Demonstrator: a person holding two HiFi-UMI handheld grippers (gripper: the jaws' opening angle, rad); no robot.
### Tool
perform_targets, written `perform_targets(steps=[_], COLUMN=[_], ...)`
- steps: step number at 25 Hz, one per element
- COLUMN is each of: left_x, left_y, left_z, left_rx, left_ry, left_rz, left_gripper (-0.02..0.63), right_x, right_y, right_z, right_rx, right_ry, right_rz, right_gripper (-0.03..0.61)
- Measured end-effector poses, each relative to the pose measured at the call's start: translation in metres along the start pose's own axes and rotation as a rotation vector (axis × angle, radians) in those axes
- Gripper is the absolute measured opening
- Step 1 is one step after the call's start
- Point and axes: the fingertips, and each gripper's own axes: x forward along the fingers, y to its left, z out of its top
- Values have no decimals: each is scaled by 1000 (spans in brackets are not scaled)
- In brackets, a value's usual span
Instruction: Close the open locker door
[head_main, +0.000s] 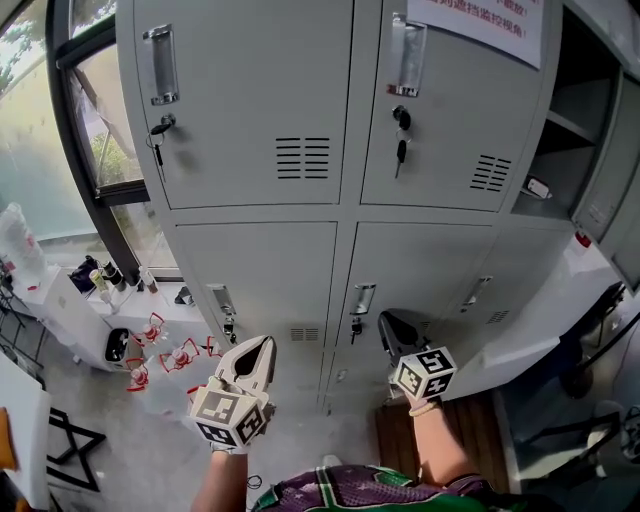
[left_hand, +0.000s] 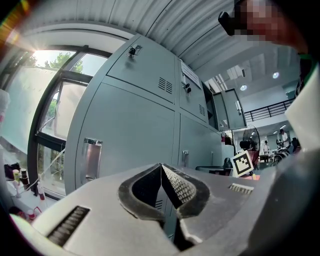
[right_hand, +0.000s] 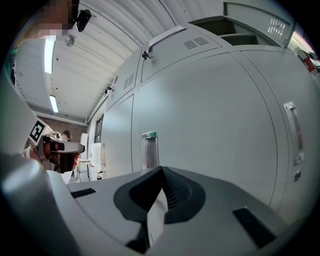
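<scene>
target: the open locker compartment (head_main: 578, 100) is at the upper right of the frame with its shelf showing. Its door (head_main: 612, 175) is swung out along the right edge, nowhere near latched.
left tool (head_main: 264, 345): jaws pinched together with nothing in them, held level at bottom centre-left, facing the lower-row lockers.
right tool (head_main: 385, 320): also closed and empty, at bottom centre.
why closed: my guess is you push a door rather than grab it, so a closed tip makes sense.
progress: not really started, both tools are well below and left of that door.
next: the right tool is on the nearer side, so it probably goes up-right to the door's outer face.
</scene>
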Motion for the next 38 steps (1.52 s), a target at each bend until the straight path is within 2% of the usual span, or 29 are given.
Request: perform_targets(steps=[10, 20, 27, 32, 38], left_x=[-19, -44, -66, -74, -70], left_y=[-15, -34, -41, -36, -46], left_z=[-11, -30, -41, -50, -47], left_rx=[-2, 10, 6, -9, -15], left_ry=[22, 54, 74, 90, 77], left_rz=[-35, -70, -90, -83, -128], left_gripper=[23, 21, 22, 23, 23], right_x=[-39, -93, -134, -152, -175], right_y=[20, 40, 51, 66, 64], right_z=[-16, -28, -30, -29, -17], right_rx=[27, 32, 42, 20, -4], right_ry=[20, 45, 38, 42, 28], right_rz=[-21, -87, -149, -163, -204], right_gripper=[5, 5, 6, 6, 6])
